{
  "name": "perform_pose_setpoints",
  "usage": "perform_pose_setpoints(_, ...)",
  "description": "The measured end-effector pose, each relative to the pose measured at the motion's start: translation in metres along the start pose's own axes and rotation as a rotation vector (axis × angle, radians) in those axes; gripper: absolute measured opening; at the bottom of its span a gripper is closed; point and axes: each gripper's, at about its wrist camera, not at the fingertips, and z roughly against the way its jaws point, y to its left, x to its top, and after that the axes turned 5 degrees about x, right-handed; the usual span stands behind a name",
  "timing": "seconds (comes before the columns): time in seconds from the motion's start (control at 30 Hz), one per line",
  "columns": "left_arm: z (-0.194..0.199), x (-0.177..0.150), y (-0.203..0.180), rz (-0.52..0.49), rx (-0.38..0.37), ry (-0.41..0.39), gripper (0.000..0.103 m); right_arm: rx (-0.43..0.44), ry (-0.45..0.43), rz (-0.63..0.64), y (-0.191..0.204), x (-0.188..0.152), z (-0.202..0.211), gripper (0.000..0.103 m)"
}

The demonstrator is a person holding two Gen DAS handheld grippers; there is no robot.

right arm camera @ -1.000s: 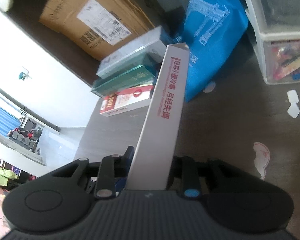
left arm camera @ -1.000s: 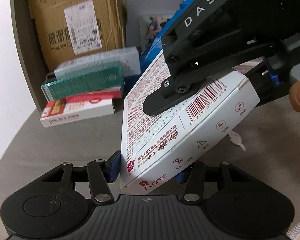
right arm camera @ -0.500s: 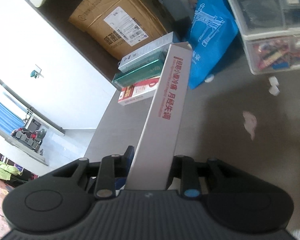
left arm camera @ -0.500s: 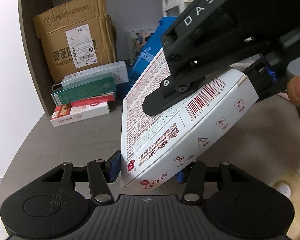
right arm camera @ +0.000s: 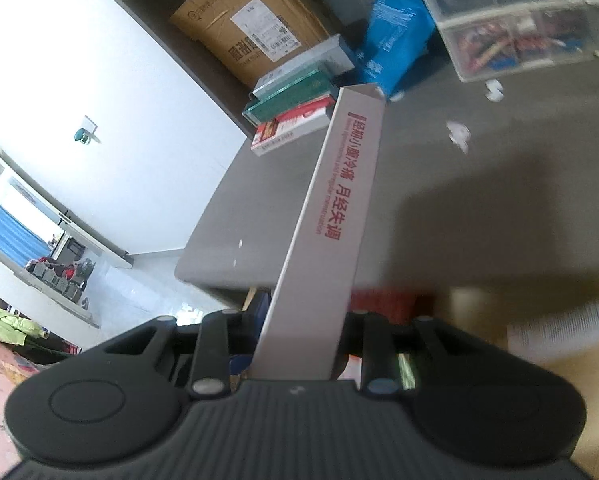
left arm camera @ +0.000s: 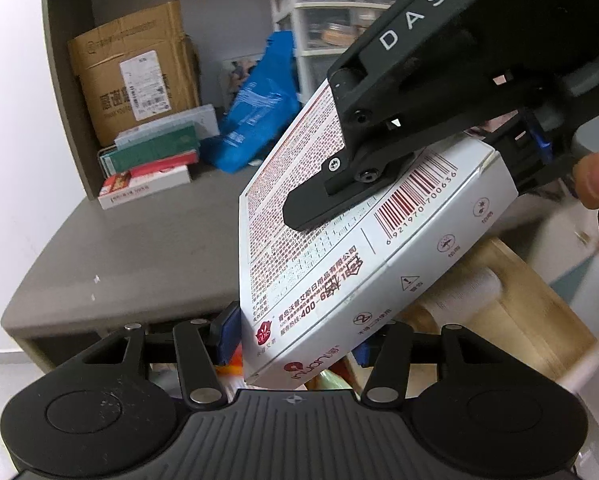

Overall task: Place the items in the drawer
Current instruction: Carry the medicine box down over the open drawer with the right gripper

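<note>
Since a second ago we had carried the white box (left arm camera: 363,240) back off the grey bench (left arm camera: 139,248), and the open wooden drawer (left arm camera: 511,300) now showed beneath it, so we judged the drop-in was next. Our right tool (right arm camera: 299,344) was clamped almost fully closed on the box's thin edge, while our left tool (left arm camera: 295,336) gripped the lower end with its jaws starting to open, the box between them.

You have one white carton (left arm camera: 339,240), three stacked boxes (left arm camera: 147,168) (far corner), one cardboard box (left arm camera: 133,76), one blue bag (left arm camera: 255,120)
</note>
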Motion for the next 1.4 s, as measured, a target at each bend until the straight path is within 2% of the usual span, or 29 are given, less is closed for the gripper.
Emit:
perform_pose_setpoints(0.3, 0.024, -0.051, -0.033, -0.061, -0.060, 0.025, 0.055, -0.022, -0.043, -0.102, -0.025, -0.067, 0.030, 0.029)
perform_pose_setpoints(0.5, 0.024, -0.069, -0.039, -0.050, -0.075, 0.023, 0.057, 0.013, -0.051, -0.226, -0.055, -0.090, 0.037, 0.029)
perform_pose_setpoints(0.73, 0.007, -0.066, -0.036, -0.044, -0.079, 0.038, 0.058, 0.079, -0.054, -0.328, -0.084, -0.088, 0.033, 0.029)
perform_pose_setpoints(0.87, 0.002, -0.065, -0.031, -0.056, -0.063, 0.045, 0.066, 0.077, -0.049, -0.335, -0.096, -0.078, 0.038, 0.029)
perform_pose_setpoints(0.97, -0.003, -0.065, -0.021, -0.020, -0.050, 0.062, 0.067, 0.060, -0.044, -0.333, -0.105, -0.066, 0.043, 0.029)
perform_pose_setpoints(1.07, -0.009, -0.065, -0.010, 0.018, -0.016, 0.073, 0.067, -0.021, -0.046, -0.300, -0.109, -0.060, 0.046, 0.026)
perform_pose_setpoints(1.27, -0.016, -0.061, 0.000, 0.072, -0.008, 0.078, 0.067, -0.058, -0.008, -0.284, -0.118, -0.062, 0.033, 0.025)
perform_pose_setpoints(1.4, -0.016, -0.059, 0.002, 0.082, -0.007, 0.073, 0.067, -0.064, 0.005, -0.323, -0.126, -0.072, 0.024, 0.025)
